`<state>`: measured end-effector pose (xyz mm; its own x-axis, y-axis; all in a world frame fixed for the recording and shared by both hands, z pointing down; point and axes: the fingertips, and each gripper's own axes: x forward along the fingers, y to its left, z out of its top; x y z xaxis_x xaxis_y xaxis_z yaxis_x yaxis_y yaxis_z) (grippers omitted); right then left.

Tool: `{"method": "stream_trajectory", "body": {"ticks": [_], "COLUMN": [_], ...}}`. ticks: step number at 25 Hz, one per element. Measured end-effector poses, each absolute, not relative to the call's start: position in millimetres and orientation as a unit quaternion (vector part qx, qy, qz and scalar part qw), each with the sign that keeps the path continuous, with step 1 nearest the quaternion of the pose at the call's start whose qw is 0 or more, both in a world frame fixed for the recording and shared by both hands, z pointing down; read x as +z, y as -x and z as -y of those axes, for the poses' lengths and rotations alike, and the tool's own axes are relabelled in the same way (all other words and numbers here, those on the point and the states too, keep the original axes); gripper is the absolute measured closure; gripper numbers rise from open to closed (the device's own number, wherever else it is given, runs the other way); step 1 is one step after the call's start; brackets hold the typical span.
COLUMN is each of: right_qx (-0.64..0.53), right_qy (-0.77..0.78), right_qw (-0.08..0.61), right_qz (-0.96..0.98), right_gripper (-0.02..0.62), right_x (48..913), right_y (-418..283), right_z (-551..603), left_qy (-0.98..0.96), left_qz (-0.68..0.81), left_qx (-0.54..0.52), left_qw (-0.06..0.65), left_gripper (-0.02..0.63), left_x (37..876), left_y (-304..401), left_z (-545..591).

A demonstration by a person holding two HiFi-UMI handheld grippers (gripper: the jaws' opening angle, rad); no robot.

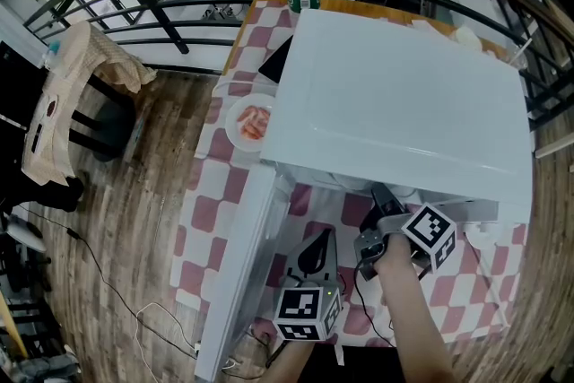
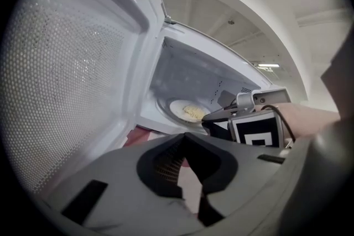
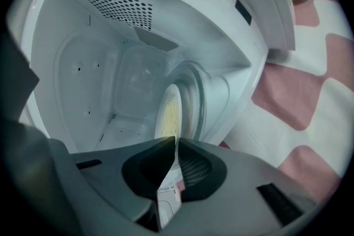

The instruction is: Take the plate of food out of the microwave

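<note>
On my right gripper (image 3: pixel 176 143) the jaws pinch the near rim of the round white plate of yellow food (image 3: pixel 168 113), at twelve o'clock inside the white microwave (image 3: pixel 110 63). The left gripper (image 2: pixel 184 138) sits farther off, jaws pressed together, empty.

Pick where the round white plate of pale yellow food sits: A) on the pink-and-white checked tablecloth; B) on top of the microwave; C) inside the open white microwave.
C: both gripper views show the round white plate of pale yellow food lying inside the cavity of the open white microwave.
</note>
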<state>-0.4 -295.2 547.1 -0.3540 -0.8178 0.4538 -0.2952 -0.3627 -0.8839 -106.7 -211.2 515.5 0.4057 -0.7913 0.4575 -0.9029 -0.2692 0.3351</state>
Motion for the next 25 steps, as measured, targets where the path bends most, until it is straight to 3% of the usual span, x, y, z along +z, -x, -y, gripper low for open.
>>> {"method": "stream_trajectory", "body": {"ticks": [12, 15, 18, 21, 25], "right_qx": [-0.636, -0.635, -0.641, -0.653, -0.666], "right_qy": [0.536, 0.543, 0.537, 0.516, 0.506], "right_qw": [0.215, 0.205, 0.212, 0.22, 0.218], "right_qz": [-0.512, -0.51, -0.505, -0.508, -0.503], "right_gripper": [0.577, 0.534, 0.53, 0.405, 0.405], "right_x": [545.3, 548.9, 550.5, 547.8, 552.1], "right_y": [-7.7, -9.6, -8.2, 1.9, 14.5], "right_z": [272.3, 266.3, 264.5, 266.6, 274.1], "left_qy": [-0.796, -0.798, -0.798, -0.798, -0.797], "left_qz": [0.528, 0.526, 0.525, 0.525, 0.526], "left_qx": [0.1, 0.099, 0.098, 0.099, 0.1], "left_qw": [0.278, 0.278, 0.278, 0.279, 0.279], "left_gripper": [0.594, 0.594, 0.594, 0.594, 0.594], "left_x": [512.0, 511.7, 510.9, 510.0, 509.8], "left_y": [102.7, 103.0, 103.7, 104.9, 106.8], "left_z": [200.5, 198.4, 198.3, 197.2, 196.7]}}
